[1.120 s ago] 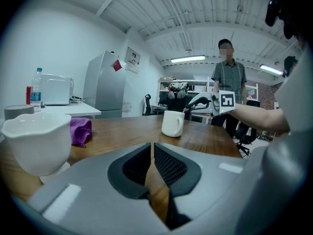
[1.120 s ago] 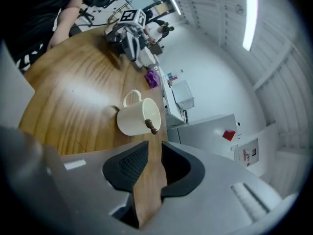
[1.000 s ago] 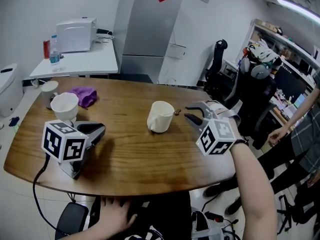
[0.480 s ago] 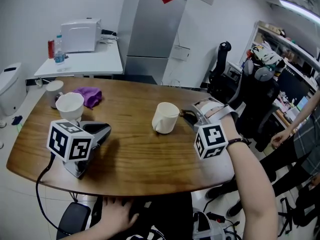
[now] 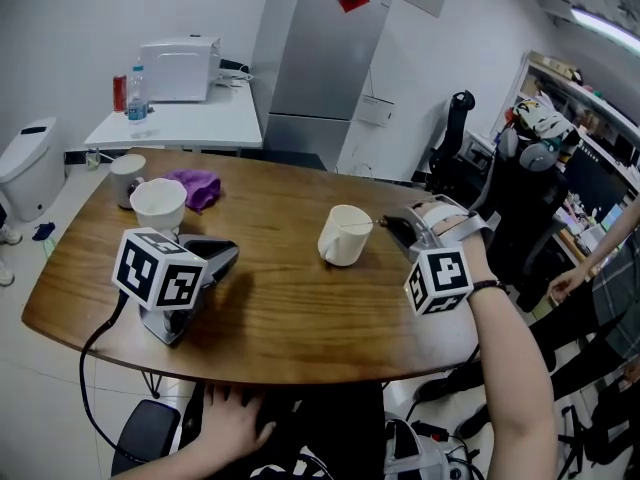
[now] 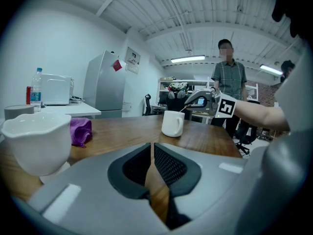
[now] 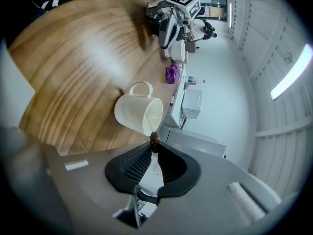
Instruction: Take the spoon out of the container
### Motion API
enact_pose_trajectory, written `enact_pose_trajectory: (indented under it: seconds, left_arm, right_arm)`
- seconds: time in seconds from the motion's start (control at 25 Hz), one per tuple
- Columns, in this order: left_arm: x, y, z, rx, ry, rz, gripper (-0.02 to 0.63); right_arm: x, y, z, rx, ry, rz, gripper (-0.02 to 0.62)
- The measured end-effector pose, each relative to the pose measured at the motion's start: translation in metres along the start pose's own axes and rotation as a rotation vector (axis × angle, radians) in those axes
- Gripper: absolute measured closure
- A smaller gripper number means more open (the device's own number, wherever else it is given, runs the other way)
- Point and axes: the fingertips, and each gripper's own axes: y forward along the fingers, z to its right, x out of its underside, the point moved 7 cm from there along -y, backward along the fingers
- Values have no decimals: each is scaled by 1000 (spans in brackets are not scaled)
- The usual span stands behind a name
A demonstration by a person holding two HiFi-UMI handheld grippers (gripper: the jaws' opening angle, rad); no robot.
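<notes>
the wooden table point(image 5: 300, 328) is carrying everything. the left gripper point(image 5: 222, 256) is lying idle on it, jaws together on nothing. the right gripper point(image 7: 154, 142) has been moving in from beside the white mug point(image 5: 344, 236) and is now closing its jaws on the brown tip of the spoon point(image 7: 154, 137), which is still leaning inside the mug. the lift out is looking ready to begin.

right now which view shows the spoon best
The right gripper view: the spoon runs as a thin stem from the white mug to its brown end, with the right gripper fingers closing on that end. The head view shows only a thin line at the mug's rim; the left gripper view, a distant sliver.
</notes>
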Motion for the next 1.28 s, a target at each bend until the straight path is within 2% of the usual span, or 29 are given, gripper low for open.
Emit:
enact_pose_trajectory:
  seconds: [0.4,0.6,1.0,1.28]
  left_arm:
    - [2,-3,-3,-1,-1,-1,584]
    - [1,-3,-2,-1,-2,-2,584]
    - [1,-3,-2,-1,-1,-2,584]
    - [2,-2,-2,-3,1,-1,584]
  right_arm:
    - [21,-27,20,104,170,-8,552]
    - [42,-36,23,129,255,-43,552]
    - [85,-38,9,117,448,-153,552]
    - [122,-35,-10,83,639,-243,552]
